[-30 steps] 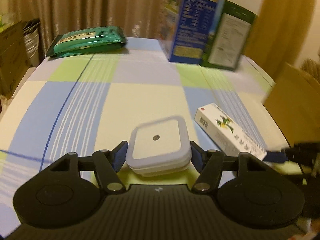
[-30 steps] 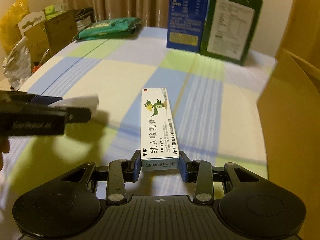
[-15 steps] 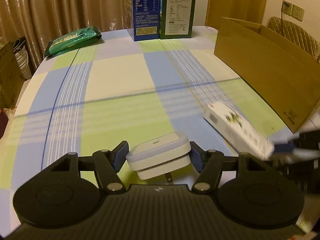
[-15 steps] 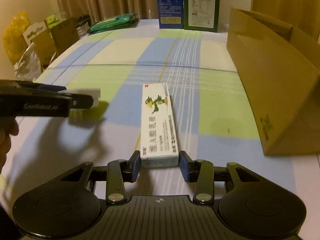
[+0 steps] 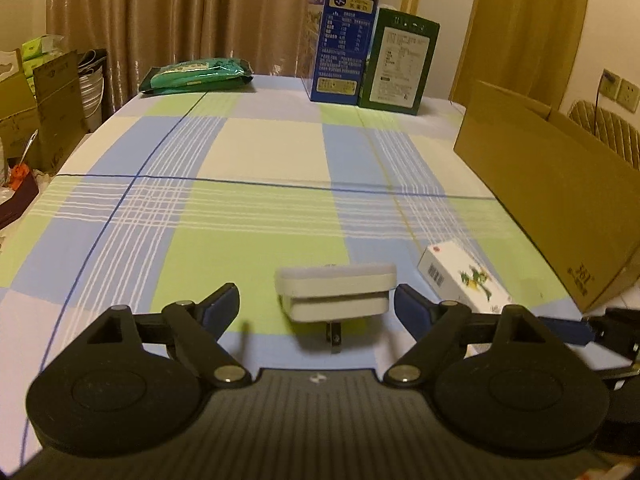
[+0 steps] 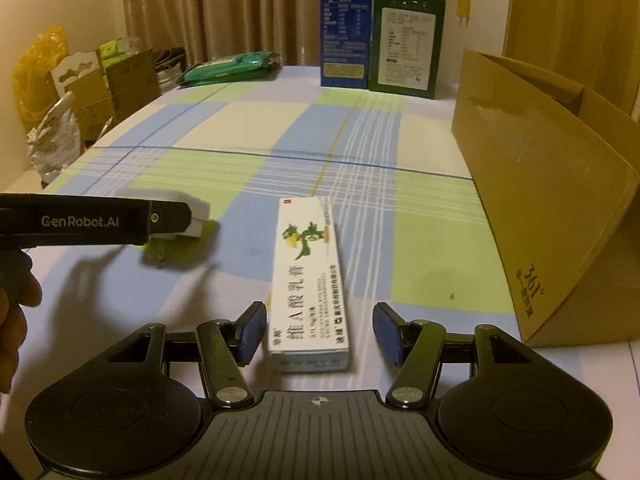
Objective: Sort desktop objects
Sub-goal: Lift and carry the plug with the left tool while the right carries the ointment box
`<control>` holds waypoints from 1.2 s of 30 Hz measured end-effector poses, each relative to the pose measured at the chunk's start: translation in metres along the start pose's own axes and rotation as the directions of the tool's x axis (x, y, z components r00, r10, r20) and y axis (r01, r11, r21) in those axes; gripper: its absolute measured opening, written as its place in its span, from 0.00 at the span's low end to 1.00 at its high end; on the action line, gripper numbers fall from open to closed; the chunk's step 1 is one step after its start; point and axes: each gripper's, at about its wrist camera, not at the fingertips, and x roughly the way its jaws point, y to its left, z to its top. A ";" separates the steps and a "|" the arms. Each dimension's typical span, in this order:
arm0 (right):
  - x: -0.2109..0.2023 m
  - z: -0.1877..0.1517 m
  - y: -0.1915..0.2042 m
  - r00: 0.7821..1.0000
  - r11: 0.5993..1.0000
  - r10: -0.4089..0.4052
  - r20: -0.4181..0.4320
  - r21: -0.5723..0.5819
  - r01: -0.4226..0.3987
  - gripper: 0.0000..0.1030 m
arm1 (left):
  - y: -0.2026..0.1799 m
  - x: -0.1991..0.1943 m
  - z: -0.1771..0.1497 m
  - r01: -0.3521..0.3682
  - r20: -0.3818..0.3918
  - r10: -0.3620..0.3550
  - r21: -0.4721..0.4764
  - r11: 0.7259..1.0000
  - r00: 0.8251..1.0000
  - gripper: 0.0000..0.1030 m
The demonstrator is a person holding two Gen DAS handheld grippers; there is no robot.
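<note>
On the checked cloth, both claws (left, right) gape around boxy white plug and carton.

The left hand-held gripper is level and low over the bench, its jaws spread wide; its blue pads touch nothing; a bare hand holds it from behind, seen at the left edge of the right wrist view. The right hand-held gripper is also level and low; its jaws stand apart, pads free on both sides.
</note>
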 end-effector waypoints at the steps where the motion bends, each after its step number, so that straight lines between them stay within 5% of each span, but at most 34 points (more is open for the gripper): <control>1: 0.000 -0.001 -0.001 1.000 1.000 0.000 0.003 0.005 0.000 0.55 | -0.001 0.002 0.001 0.003 0.002 -0.003 -0.001 1.000 1.000 0.79; 24: 0.019 0.008 -0.004 0.999 0.999 0.034 0.024 0.040 -0.035 0.54 | -0.021 0.024 0.002 -0.033 0.004 0.033 0.046 0.998 0.999 0.61; 36: 0.025 0.010 0.008 0.999 0.999 0.011 0.043 -0.043 -0.009 0.35 | -0.021 0.024 0.002 -0.029 0.004 0.029 0.052 0.998 1.000 0.61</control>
